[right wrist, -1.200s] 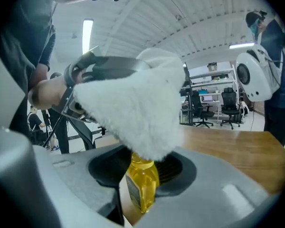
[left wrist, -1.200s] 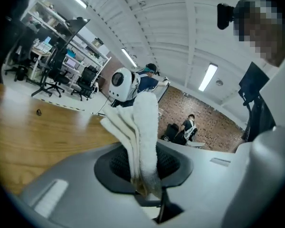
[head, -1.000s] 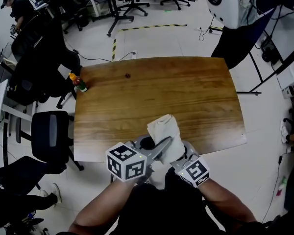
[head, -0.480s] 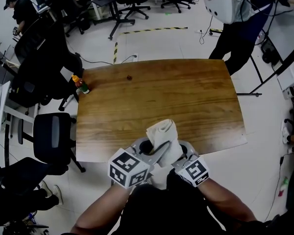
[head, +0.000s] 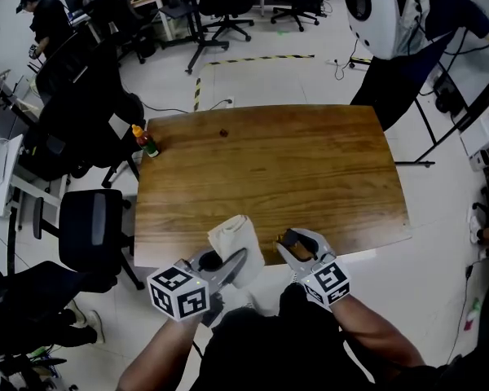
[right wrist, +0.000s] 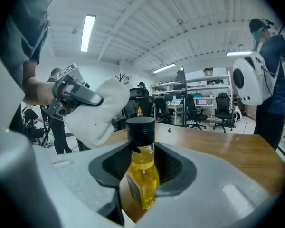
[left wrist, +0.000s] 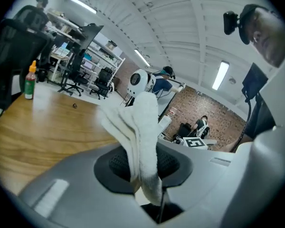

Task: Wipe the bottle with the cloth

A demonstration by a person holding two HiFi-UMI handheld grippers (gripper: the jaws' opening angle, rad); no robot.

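My right gripper is shut on a small bottle of yellow liquid with a black cap, held just over the table's near edge. In the right gripper view the bottle stands upright between the jaws. My left gripper is shut on a folded white cloth, which sticks up out of its jaws. The cloth hangs to the left of the bottle, apart from it. From the right gripper view the cloth and the left gripper show at the left.
The wooden table is bare except for an orange-capped bottle at its far left corner and a small dark speck. Office chairs stand at the left. A person stands beyond the far right corner.
The left gripper has carried the cloth leftwards off the bottle, so the black cap now shows. The right gripper has kept its place with the bottle.
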